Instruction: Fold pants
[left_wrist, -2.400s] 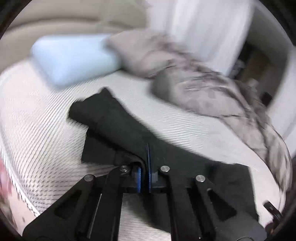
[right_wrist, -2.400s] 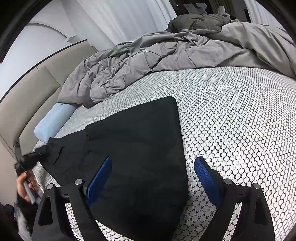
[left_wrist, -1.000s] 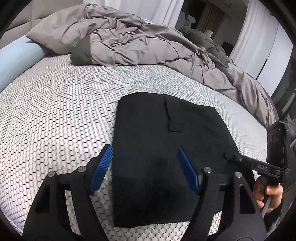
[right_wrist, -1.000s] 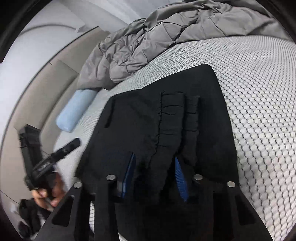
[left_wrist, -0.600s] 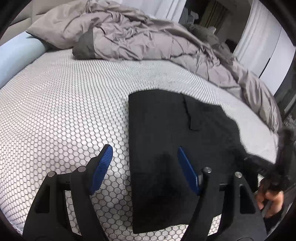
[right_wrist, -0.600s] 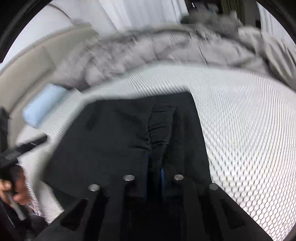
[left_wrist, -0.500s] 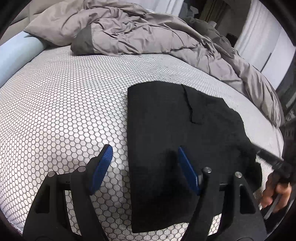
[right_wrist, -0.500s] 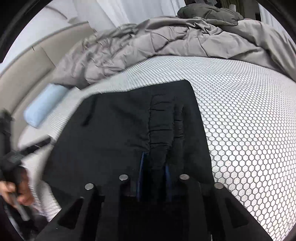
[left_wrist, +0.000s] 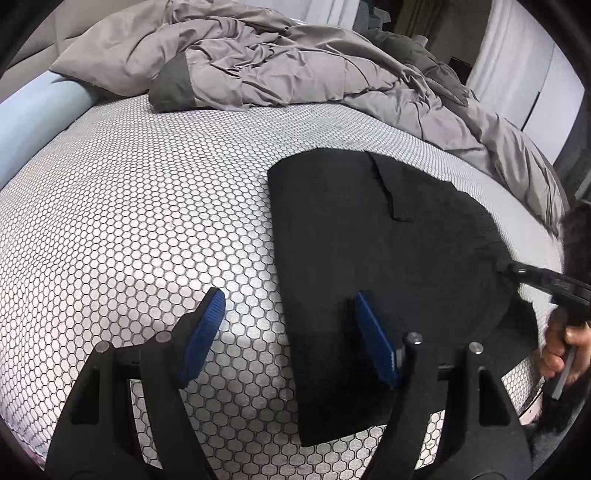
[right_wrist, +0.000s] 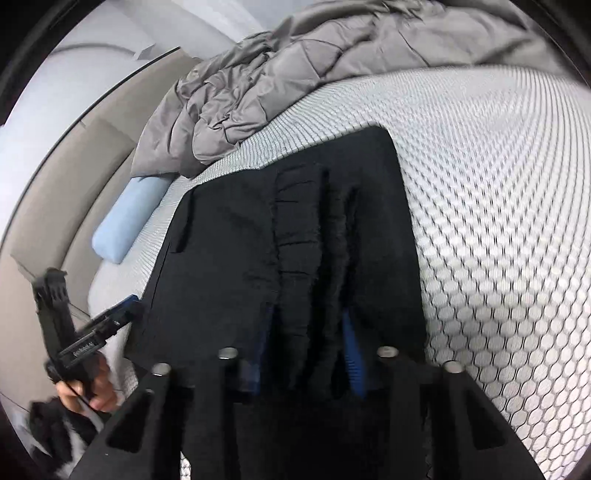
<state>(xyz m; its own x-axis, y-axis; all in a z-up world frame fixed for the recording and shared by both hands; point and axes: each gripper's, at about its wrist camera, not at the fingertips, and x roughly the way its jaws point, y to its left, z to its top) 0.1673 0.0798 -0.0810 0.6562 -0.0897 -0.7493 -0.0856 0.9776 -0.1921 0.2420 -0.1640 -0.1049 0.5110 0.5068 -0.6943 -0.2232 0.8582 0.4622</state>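
Two grippers over bed (left_wrist: 129, 221) | black pants (left_wrist: 369, 240) lie folded flat on mattress | left gripper (left_wrist: 288, 332) fingers wide, empty, astride pants' edge | right gripper (right_wrist: 308, 354) fingers closing, bunched waistband fabric between them | grey duvet (left_wrist: 277, 70) behind

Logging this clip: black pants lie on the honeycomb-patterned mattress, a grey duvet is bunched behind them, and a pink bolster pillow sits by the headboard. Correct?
Not quite. The bolster pillow is light blue, not pink; the right wrist view shows it by the headboard. The black pants, honeycomb-patterned mattress and bunched grey duvet are as stated.
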